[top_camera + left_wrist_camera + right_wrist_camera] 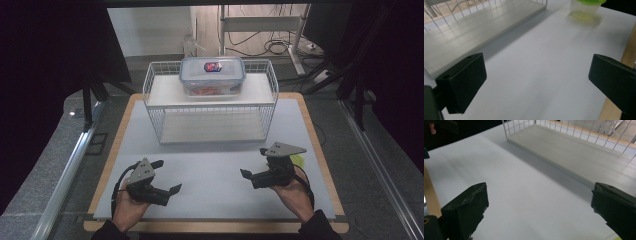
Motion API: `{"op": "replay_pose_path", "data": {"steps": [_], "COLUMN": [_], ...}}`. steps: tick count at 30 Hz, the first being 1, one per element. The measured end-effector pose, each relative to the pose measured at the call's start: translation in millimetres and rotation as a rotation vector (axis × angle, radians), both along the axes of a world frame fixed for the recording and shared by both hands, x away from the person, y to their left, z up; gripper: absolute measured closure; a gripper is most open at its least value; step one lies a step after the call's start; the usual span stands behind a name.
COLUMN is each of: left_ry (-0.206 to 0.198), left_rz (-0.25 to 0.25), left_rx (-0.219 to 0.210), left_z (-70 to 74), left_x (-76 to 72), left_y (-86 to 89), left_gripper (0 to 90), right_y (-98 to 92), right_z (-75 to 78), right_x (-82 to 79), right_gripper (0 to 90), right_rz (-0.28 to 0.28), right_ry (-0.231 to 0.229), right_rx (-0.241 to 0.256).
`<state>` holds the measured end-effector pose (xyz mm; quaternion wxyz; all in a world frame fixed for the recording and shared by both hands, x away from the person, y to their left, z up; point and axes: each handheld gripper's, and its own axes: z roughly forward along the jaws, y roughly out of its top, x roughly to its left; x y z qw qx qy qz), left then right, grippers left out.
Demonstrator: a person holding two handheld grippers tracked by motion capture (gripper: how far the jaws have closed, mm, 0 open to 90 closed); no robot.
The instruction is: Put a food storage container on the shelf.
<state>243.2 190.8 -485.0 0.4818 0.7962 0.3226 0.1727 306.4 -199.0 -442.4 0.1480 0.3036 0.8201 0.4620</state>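
A white wire rack [210,107] with two shelves stands at the back middle of the table. On its top shelf rests a clear lidded box [212,76] with red contents. Low at the left, my left gripper [166,176] is open, angled toward the right, nothing between its jaws. My right gripper [254,162] is open too, pointing left, and holds nothing. Beside the right hand sits a small green-lidded tub [299,160], half hidden. The left gripper view has that tub [586,10] far ahead, and the rack's lower shelf [474,30] to the left of my open left gripper [536,82].
A grey mat [210,175] covers the wooden tabletop [325,165]. In the right gripper view the rack's lower shelf [579,152] lies ahead of my open right gripper [536,207]. Dark curtains flank the table; a metal rail [65,175] runs along the left.
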Motion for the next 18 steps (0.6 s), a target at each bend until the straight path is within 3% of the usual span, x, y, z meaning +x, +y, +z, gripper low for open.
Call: {"op": "replay_pose_path", "data": {"steps": [12, 18], "left_ry": [0.018, 0.021], "left_rz": [0.007, 0.017], "left_rx": [0.126, 0.112], "left_z": [-24.4, -24.6], "left_x": [-14.9, -14.5], "left_y": [-0.9, 1.1], "left_gripper": [0.6, 0.8], "right_y": [-6.2, -6.9], "right_z": [-32.9, -35.9], "right_x": [-17.1, -17.1], "right_gripper": [1.5, 1.3], "right_rz": [-0.018, -0.037], "right_ry": [0.025, 0.032], "right_rx": [-0.082, -0.101]}}
